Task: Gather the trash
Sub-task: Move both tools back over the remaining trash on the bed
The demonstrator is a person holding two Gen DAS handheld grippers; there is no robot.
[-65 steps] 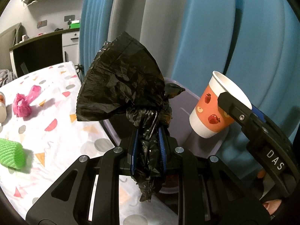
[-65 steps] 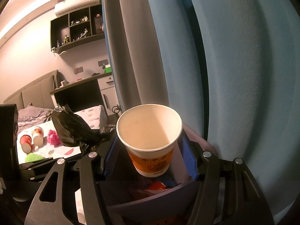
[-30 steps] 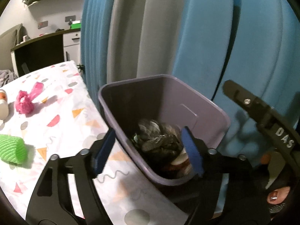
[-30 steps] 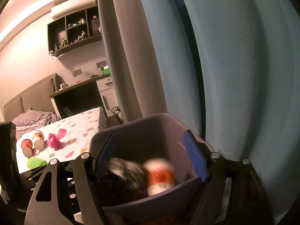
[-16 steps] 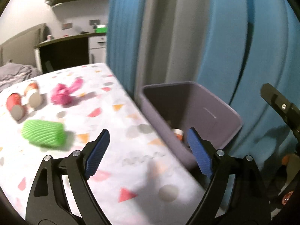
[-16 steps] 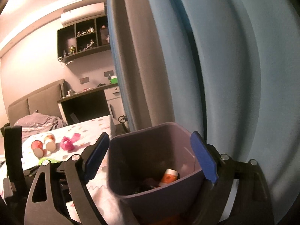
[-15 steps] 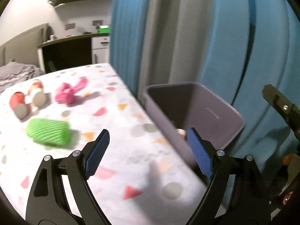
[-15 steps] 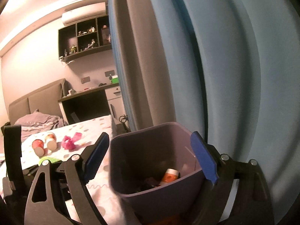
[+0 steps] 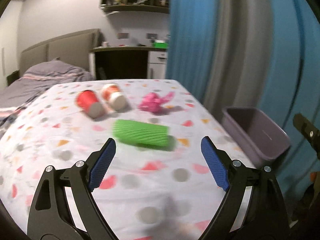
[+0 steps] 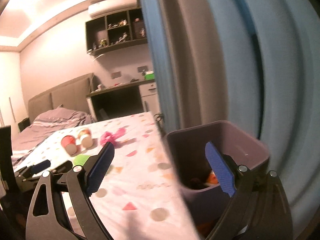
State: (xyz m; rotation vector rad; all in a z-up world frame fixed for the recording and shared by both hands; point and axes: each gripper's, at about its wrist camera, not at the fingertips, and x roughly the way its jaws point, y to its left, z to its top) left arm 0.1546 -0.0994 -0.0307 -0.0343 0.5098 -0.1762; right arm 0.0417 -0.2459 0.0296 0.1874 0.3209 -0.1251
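On the table [image 9: 140, 190]: two cups [image 9: 101, 102] lie side by side, far end | crumpled wrapper [image 9: 154, 104] right of them | ribbed roll [image 9: 141, 133] nearer | bin [image 9: 258, 132] beside the table's right edge.

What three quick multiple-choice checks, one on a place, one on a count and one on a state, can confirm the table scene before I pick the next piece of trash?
1. Where is the purple bin?
A. at the table's right edge
B. on the bed
C. on the wall shelf

2. How many paper cups lie on the tablecloth?
A. none
B. two
C. five

3. How is the left gripper?
A. shut on a cup
B. shut on a bag
C. open and empty

Answers:
1 A, it stands against the table, by the blue curtain.
2 B, the red cup and the orange-and-white cup lie tipped over.
3 C, its blue pads stand wide apart.
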